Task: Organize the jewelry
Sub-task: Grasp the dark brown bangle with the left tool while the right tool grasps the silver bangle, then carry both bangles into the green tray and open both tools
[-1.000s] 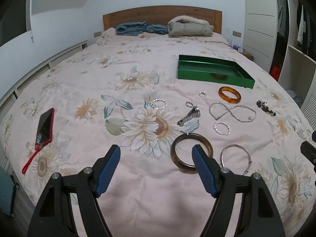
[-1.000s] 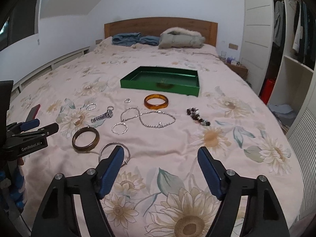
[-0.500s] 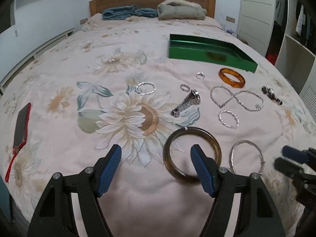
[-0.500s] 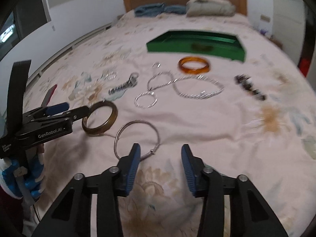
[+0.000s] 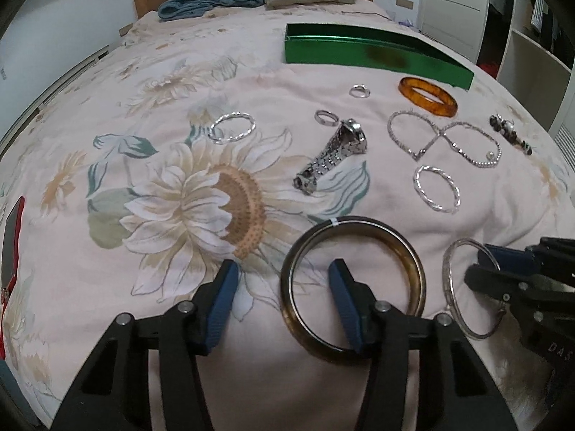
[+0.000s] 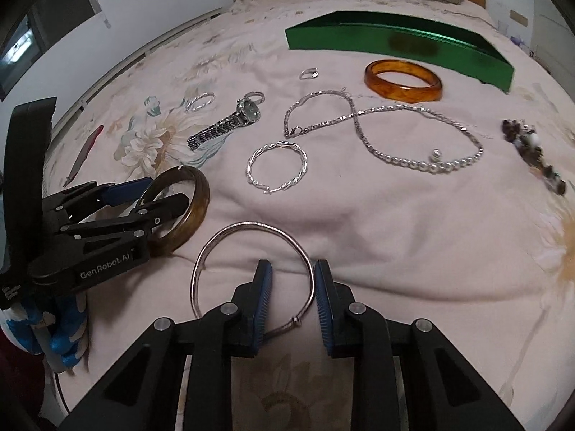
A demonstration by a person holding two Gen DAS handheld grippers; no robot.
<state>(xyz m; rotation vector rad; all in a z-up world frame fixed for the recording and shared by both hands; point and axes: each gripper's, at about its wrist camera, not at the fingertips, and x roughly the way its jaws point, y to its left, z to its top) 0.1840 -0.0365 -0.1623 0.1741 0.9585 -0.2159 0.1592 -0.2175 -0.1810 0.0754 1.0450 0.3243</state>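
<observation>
Below, both grippers pitched steeply at the bed [image 5: 107, 165]; left gripper [image 5: 284, 287] half-open, closing astride the brown bangle's [image 5: 413, 262] seven-o'clock rim, right gripper [image 6: 291, 289] narrowly open, closing astride the silver bangle's [image 6: 251, 225] four-o'clock wire.

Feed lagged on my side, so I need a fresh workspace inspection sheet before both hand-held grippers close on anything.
Surface: bed cover, floral print, soft and wrinkled.
Job's things: dark bangle, thin silver bangle, amber bangle, watch, necklace, twisted silver hoops, small rings, bead string; green tray beyond them.
Clutter: red-cased phone; folded clothes by the headboard.
Grippers: left hand-held gripper straddles the dark bangle's rim, right hand-held gripper the silver bangle's; jaws closing, not yet gripping.
Cables: nothing seen.
Surroundings: open shelving.
</observation>
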